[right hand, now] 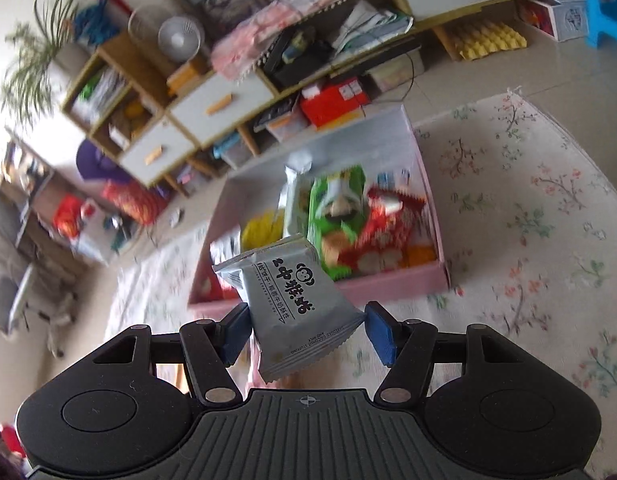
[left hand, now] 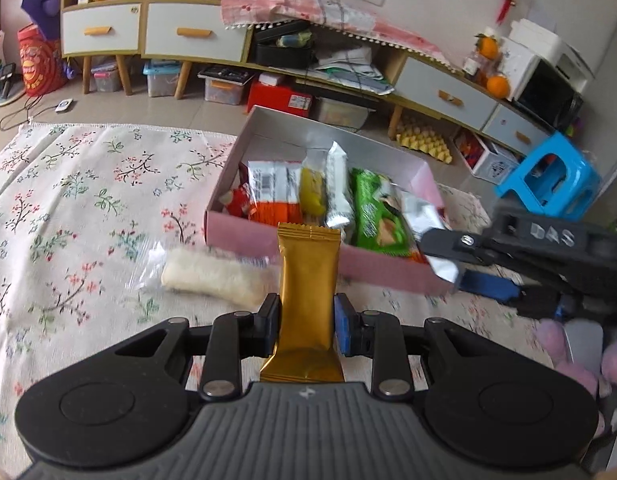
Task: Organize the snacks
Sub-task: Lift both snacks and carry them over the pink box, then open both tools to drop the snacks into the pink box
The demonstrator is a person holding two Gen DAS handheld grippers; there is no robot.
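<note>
My left gripper point(left hand: 306, 326) is shut on a gold snack packet point(left hand: 308, 280) and holds it upright just in front of the pink box point(left hand: 268, 240). The box holds several snacks, among them a green packet point(left hand: 374, 214). My right gripper point(right hand: 304, 330) is shut on a silver-grey snack packet point(right hand: 290, 300) with a monkey logo, near the box's point(right hand: 388, 284) front wall. The right gripper also shows in the left wrist view point(left hand: 448, 256), at the box's right corner, with the silver packet point(left hand: 424, 220) in it. A clear-wrapped white rice snack point(left hand: 212, 280) lies on the floral cloth left of the box.
The floral tablecloth point(left hand: 76, 208) covers the table. Behind it stand a low cabinet with drawers point(left hand: 188, 36), storage bins on the floor, a blue stool point(left hand: 548, 176) and a microwave point(left hand: 548, 92) at the right.
</note>
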